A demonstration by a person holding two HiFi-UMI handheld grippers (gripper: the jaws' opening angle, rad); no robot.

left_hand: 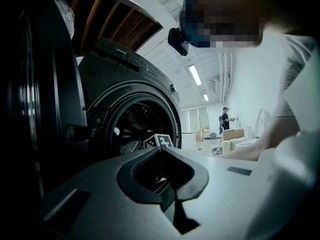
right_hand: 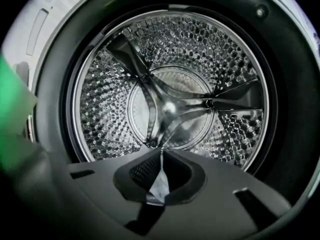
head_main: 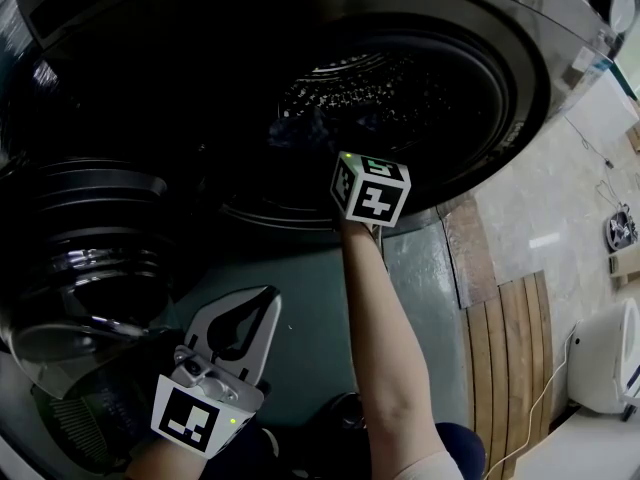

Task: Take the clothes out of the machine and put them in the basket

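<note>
clothes: none clearly in view. The drum looks bare in the right gripper view: perforated steel, three paddles. Its lowest arc is hidden behind the gripper's own body, so something may lie there.
possible garment: dark bluish patch in the drum mouth in the head view, just up-left of the right gripper's cube. Can't tell if it's fabric.
right gripper: at the drum mouth, pointing in, fingers closed. There is a pale sliver in the hollow behind the tips; fabric or lit drum through the gap, can't tell.
left gripper: fingers closed on nothing, low beside the open door, outside the machine.
basket: the slatted dark thing under the door may be it; not sure.
handling (judgement): laundry is soft, limp and light. If damp it is heavier and clings to the steel.
grip (judgement): pinch a bunched fold mid-garment, not a thin hem.
risk: a trailing drape could snag on the paddles.
</note>
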